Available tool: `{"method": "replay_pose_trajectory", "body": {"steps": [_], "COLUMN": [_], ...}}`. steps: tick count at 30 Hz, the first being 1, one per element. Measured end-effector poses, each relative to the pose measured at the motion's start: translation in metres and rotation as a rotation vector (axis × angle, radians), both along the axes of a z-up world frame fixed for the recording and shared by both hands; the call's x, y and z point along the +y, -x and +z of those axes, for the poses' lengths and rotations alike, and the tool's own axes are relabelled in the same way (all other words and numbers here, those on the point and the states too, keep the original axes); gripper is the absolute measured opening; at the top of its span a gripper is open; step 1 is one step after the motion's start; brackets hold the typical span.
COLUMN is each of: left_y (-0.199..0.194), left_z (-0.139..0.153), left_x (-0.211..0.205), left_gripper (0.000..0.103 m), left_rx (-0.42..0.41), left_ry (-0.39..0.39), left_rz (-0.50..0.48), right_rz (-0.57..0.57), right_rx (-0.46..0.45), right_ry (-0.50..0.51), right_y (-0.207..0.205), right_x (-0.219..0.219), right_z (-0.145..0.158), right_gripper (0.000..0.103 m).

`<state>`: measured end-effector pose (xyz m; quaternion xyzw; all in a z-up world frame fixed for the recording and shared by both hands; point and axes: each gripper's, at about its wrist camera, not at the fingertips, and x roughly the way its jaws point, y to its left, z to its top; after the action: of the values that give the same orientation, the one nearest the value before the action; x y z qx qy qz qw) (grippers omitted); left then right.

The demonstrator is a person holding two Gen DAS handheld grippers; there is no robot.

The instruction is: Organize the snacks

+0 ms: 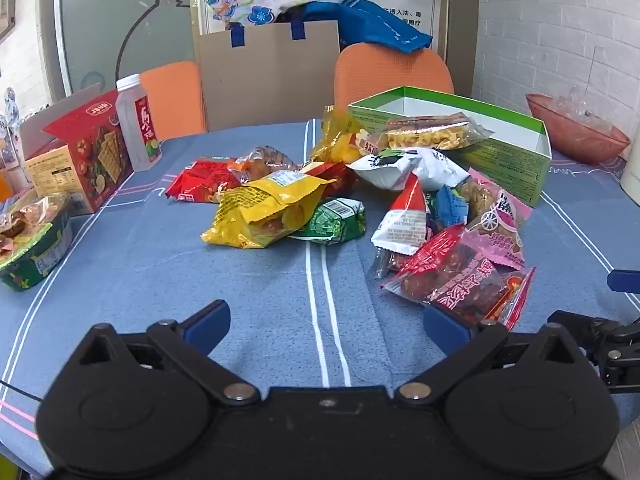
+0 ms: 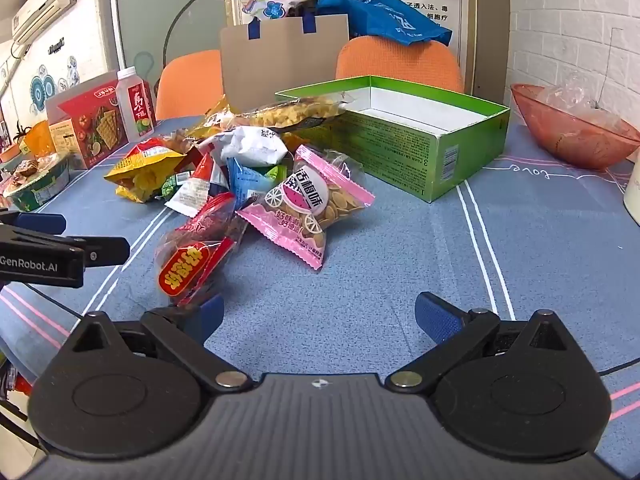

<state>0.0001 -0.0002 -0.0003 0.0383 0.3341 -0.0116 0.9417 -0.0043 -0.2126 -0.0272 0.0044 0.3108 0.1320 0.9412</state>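
One green box (image 2: 400, 136), about a dozen snack packs (image 2: 312, 204) heaped beside it; left gripper (image 1: 326, 320), right gripper (image 2: 318, 316) both agape, empty

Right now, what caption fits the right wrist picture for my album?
Open right gripper faces a snack pile beside an empty green box on blue cloth.

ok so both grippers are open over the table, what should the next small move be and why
Probably ease the right gripper forward toward the pink seed packet and close on it. Both grippers are open and hold nothing, that packet lies at the near edge of the pile, unburied, and the open green box beside the pile looks empty, a likely place to put it.
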Motion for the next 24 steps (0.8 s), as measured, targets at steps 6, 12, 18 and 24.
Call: {"method": "replay_pose_trajectory", "body": {"steps": [6,12,18,24], "left_y": [-0.0002,-0.0006,-0.0006,-0.0011], "left_z": [-0.0023,-0.0010,-0.0004,-0.0044], "left_x": [-0.0004,-0.0001,0.0000,-0.0003], "left_gripper": [0.103,0.103,0.103,0.103], "left_rx": [0.002,0.007,0.006,0.007], "left_ry": [0.015,0.016,0.018,0.018], "left_rz": [-0.004,-0.005,-0.005,-0.007], "right_rz": [-0.010,-0.009,-0.004,0.000], "right_rx": [0.002,0.002,-0.006,-0.001], "right_ry": [0.012,0.014,0.014,0.011], "right_y": [-0.0012,-0.0012,-0.0002,-0.0005], "right_x": [0.0009,0.0025,0.0030,0.0023], "right_z": [-0.0008,-0.0024,-0.0022,-0.0003], "right_gripper": [0.103,0.103,0.103,0.103]}}
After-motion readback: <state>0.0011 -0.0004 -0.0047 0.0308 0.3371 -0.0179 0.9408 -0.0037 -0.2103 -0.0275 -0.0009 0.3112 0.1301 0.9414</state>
